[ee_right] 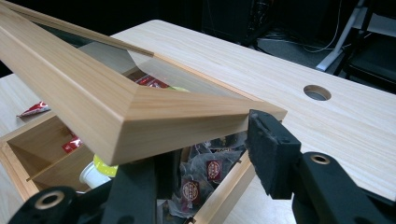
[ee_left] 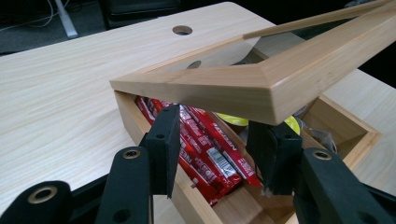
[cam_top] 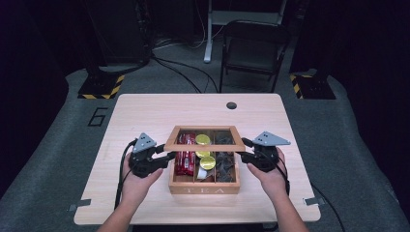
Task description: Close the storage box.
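both tongs (cam_top: 168, 157) (cam_top: 243, 155) spread open under the raised lid (cam_top: 205, 146) of the tea box (cam_top: 204, 188), gripping nothing

Pale wooden box (cam_top: 204, 186) holds red sachets (cam_top: 185, 153), yellow pods (cam_top: 207, 162).

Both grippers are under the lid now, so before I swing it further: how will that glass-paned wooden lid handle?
The lid is probably stiff: its thick mitred wooden frame shows no sag. Its clear pane looks fragile, so lower it gently. It seems to pivot at the far edge of the tea box, so it would likely drop shut if the left gripper or right gripper slips.
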The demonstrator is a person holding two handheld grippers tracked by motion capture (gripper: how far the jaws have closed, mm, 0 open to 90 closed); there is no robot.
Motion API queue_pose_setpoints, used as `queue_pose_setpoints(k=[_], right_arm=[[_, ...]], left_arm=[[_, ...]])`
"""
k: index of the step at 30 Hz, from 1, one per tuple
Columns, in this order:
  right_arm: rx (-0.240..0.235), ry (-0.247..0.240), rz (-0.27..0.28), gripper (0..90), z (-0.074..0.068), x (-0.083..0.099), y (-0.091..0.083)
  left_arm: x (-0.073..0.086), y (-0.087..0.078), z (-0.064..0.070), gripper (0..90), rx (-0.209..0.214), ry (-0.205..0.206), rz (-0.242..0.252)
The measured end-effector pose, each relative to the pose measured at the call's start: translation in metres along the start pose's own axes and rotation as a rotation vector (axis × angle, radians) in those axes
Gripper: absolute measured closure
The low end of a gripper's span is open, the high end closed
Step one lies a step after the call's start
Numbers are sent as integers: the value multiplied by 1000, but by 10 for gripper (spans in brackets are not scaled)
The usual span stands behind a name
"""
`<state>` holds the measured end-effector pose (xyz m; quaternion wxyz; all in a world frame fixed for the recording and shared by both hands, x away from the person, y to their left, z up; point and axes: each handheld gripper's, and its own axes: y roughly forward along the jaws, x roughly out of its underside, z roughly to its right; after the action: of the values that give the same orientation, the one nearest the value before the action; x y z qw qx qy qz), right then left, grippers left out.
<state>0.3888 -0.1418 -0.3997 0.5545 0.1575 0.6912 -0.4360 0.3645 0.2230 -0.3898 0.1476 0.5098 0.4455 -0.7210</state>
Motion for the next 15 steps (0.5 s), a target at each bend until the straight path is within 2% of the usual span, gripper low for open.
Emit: queue_pose_setpoints(k=[4, 9, 15], right_arm=[[-3, -7, -4, 559, 0, 1, 0], [1, -1, 1, 559, -1, 1, 0], [-16, 23, 1, 552, 1, 2, 0]], left_arm=[[-1, -4, -1, 542, -14, 11, 38], [-2, -5, -1, 547, 1, 24, 39], [-3, -6, 2, 552, -14, 40, 37]])
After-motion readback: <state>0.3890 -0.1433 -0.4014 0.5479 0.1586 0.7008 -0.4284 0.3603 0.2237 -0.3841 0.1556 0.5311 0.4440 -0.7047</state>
